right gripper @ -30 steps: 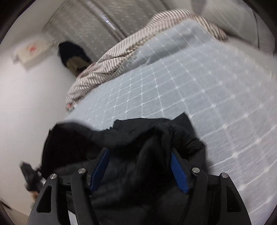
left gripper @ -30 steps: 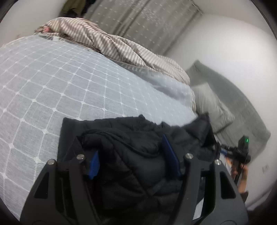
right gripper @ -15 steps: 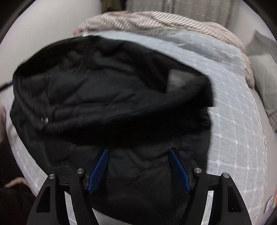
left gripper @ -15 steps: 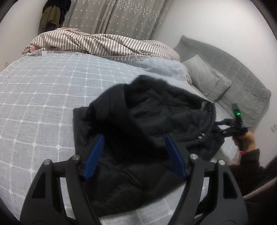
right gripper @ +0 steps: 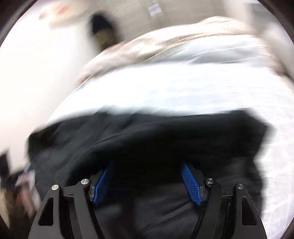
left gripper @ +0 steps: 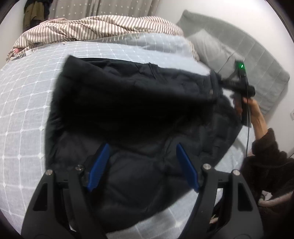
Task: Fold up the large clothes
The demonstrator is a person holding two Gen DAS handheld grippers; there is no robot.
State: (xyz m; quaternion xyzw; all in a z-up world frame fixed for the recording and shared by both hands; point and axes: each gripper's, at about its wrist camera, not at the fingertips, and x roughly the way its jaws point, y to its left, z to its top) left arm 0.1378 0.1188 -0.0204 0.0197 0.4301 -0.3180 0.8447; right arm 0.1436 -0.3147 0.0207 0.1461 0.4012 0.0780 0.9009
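Observation:
A large black padded jacket [left gripper: 132,110] lies spread on the bed, one flap folded over in the air. My left gripper [left gripper: 141,158] hovers over its near edge, jaws wide apart, blue pads [left gripper: 99,165] empty. In the left wrist view my right gripper [left gripper: 229,82] is at the jacket's far right corner, touching the fabric. The right wrist view is blurred: the jacket [right gripper: 147,139] fills the lower half and fabric lies between the spread blue pads [right gripper: 191,185] of the right gripper [right gripper: 147,176].
The bed has a light grey grid-pattern cover [left gripper: 23,95]. A striped duvet [left gripper: 95,27] is bunched at the far side. A grey pillow [left gripper: 213,49] and padded headboard [left gripper: 261,60] are at the right. Curtains [left gripper: 102,7] hang behind.
The jacket went from a bunched heap to spread wide across the bed. The right gripper swung out to the jacket's far right corner. The left gripper drew back and higher.

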